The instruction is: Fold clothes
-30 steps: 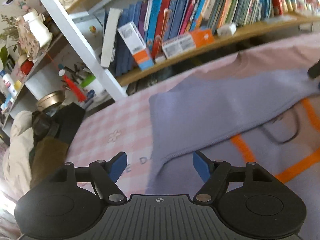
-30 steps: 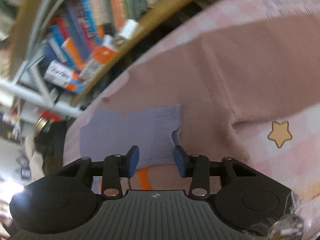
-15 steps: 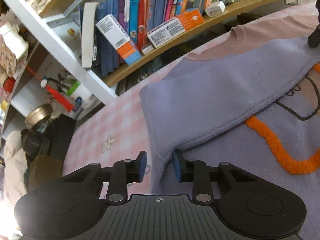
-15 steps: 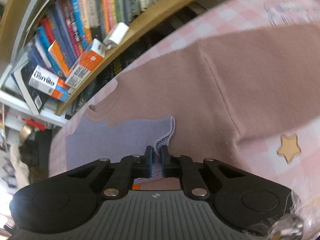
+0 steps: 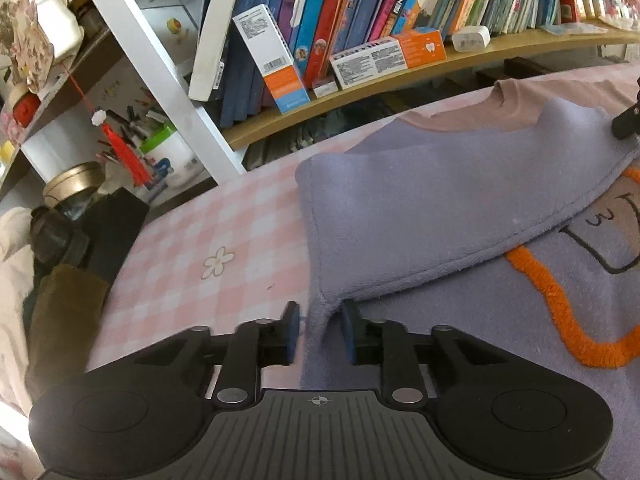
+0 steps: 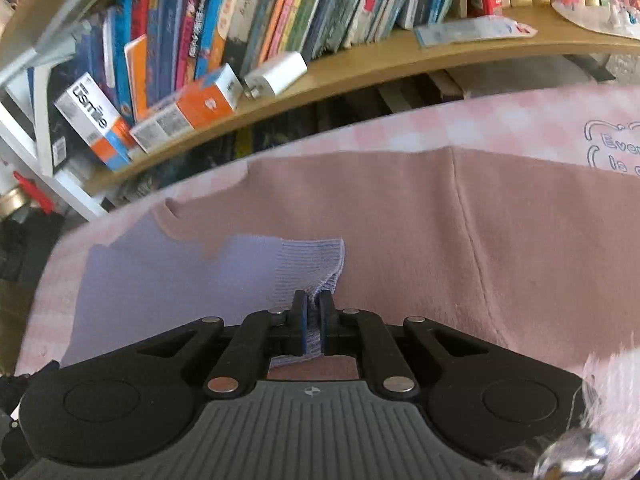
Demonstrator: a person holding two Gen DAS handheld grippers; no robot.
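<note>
A lavender sweater (image 5: 440, 208) with an orange stitched outline lies on the pink checked cloth, one sleeve folded across its front. My left gripper (image 5: 319, 332) is shut on the sweater's left folded edge, where the sleeve meets the body. In the right wrist view the sleeve's ribbed cuff (image 6: 316, 264) sits between the blue pads, and my right gripper (image 6: 313, 322) is shut on it. Under the sweater lies a dusty-pink garment (image 6: 420, 216), also showing as the dusty-pink garment (image 5: 520, 96) at the far side. A dark part of the right gripper (image 5: 626, 120) shows at the left view's right edge.
A wooden bookshelf (image 5: 400, 76) with several books and orange-white boxes (image 5: 388, 54) runs just behind the table's far edge. A white shelf post (image 5: 160, 72), a round tin (image 5: 74, 182) and a dark bag (image 5: 100, 224) stand off the left edge. Bare checked cloth (image 5: 216, 248) lies left of the sweater.
Both grippers went from open to shut. The left closed on the sweater's folded edge, the right on the sleeve cuff. Both came in lower and closer to the cloth.
</note>
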